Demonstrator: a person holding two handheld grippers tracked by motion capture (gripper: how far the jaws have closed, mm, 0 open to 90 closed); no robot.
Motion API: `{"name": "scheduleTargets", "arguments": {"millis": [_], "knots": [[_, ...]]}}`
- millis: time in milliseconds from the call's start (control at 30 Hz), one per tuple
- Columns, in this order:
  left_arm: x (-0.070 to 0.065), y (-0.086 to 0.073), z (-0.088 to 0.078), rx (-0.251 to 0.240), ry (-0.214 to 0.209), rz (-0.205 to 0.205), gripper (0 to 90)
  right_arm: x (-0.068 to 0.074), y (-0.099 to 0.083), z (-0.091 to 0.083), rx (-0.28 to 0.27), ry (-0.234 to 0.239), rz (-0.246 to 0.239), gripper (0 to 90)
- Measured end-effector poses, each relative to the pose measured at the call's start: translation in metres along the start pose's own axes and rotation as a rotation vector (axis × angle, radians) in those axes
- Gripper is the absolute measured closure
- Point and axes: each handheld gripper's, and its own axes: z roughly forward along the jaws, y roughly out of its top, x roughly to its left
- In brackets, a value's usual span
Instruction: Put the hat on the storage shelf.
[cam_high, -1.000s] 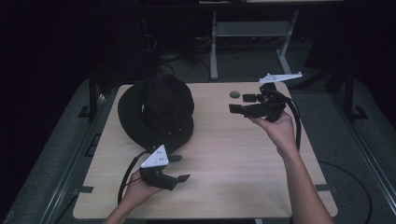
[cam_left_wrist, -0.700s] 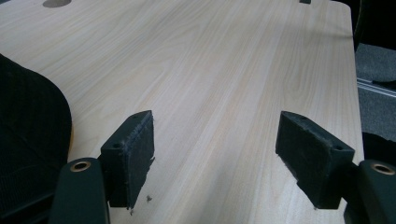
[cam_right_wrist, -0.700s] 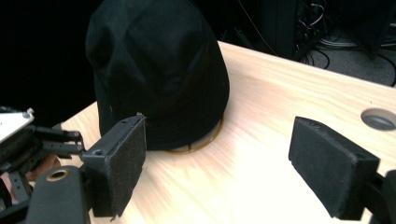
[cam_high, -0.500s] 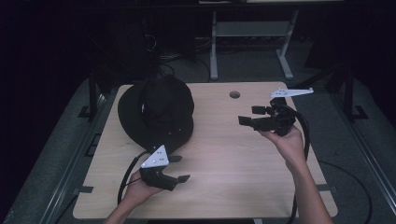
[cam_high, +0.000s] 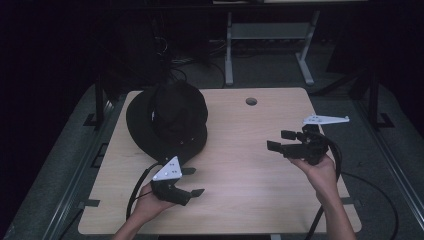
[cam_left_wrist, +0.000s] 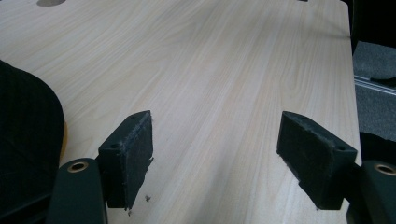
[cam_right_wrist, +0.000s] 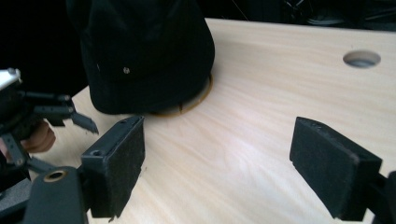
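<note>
A black brimmed hat (cam_high: 170, 120) lies on the left half of the light wooden table (cam_high: 240, 165). My left gripper (cam_high: 192, 181) rests near the table's front edge, just below the hat's brim, its jaws open and empty. In the left gripper view the hat's brim (cam_left_wrist: 28, 140) shows at the left edge, beside the gripper (cam_left_wrist: 219, 156). My right gripper (cam_high: 281, 140) is held above the right side of the table, open and empty, pointing left toward the hat. The right gripper view has the gripper (cam_right_wrist: 219, 163) facing the hat (cam_right_wrist: 144, 51), with the left gripper (cam_right_wrist: 79, 121) at the left.
A round cable hole (cam_high: 251, 101) sits near the table's far edge. Black cables (cam_high: 137, 187) trail from both grippers off the front. A grey metal frame (cam_high: 265, 35) stands behind the table on the dark floor.
My right gripper has moved down and toward the front right of the table, away from the cable hole. The left gripper and the hat have stayed still.
</note>
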Motion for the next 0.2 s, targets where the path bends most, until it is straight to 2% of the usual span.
{"name": "scheduleTargets", "arguments": {"millis": [200], "knots": [[-0.002, 0.000, 0.001, 0.010, 0.010, 0.011, 25.8, 0.003, -0.028, -0.012, -0.028, -0.012, 0.008, 17.0]]}}
